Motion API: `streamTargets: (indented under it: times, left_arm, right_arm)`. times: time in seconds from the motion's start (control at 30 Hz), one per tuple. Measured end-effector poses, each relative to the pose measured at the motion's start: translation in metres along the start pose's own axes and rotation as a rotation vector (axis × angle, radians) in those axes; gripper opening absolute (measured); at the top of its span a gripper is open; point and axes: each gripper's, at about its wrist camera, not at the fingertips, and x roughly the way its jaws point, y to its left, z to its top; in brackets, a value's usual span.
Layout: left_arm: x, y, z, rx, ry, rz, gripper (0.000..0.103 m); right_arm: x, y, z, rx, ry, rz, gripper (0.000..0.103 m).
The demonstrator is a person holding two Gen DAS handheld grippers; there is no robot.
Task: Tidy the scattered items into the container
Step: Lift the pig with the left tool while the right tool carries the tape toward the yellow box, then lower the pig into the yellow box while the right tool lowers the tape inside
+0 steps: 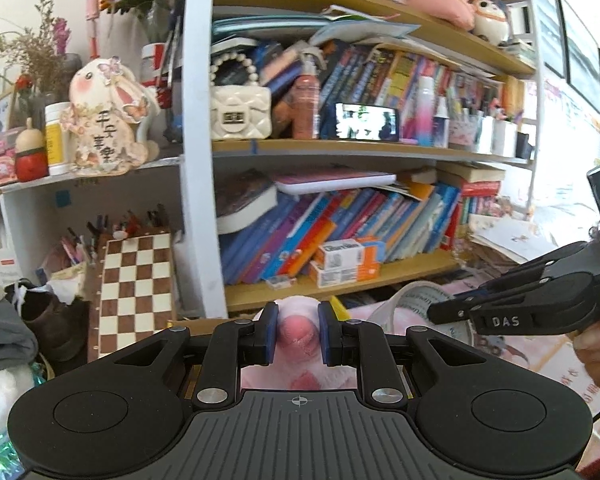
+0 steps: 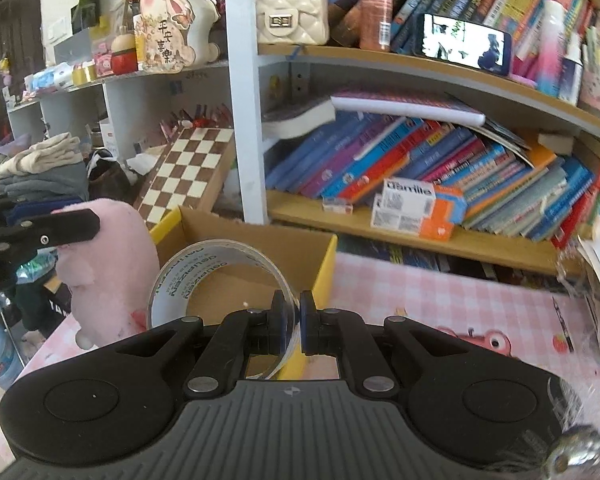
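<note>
Tape roll [image 2: 220, 280]: clear, printed core, pinched by its wall in the right gripper [image 2: 297, 322], held above the near rim of the cardboard box [image 2: 260, 240].
Right claw: narrow, closed on the roll's thin wall, one pad inside the ring and one outside.
Pink plush [image 1: 298, 332]: clamped between the blue pads [image 1: 269, 334] of the left gripper [image 1: 298, 334]; in the right view hanging beside the box's left wall.
Left claw: narrow, holding the plush.
Container: open box with yellow edges, on the desk's far side under the bookshelf [image 2: 420, 240]; inside mostly hidden by the roll.
Desk [image 2: 460, 300]: pink checked cover, bare to the right of the box.
Risk, roll: thin slick wall likely to twist or slip from the pads; released off the rim, may roll across the desk.
Risk, plush: bulky, could catch the box's left wall and tip out.
Risk, grippers: close together over one box, so likely to collide.
</note>
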Motion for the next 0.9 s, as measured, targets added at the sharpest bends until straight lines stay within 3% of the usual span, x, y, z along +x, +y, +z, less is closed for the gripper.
streamTargets:
  times: [0.37, 0.9]
  left_arm:
    - [0.032, 0.024, -0.006, -0.014, 0.044, 0.045, 0.019]
    - [0.08, 0.034, -0.028, 0.014, 0.148, 0.044, 0.02]
  right_arm:
    - [0.044, 0.011, 0.013, -0.044, 0.048, 0.033, 0.006]
    - [0.103, 0.018, 0.016, -0.141, 0.129, 0.034, 0.006]
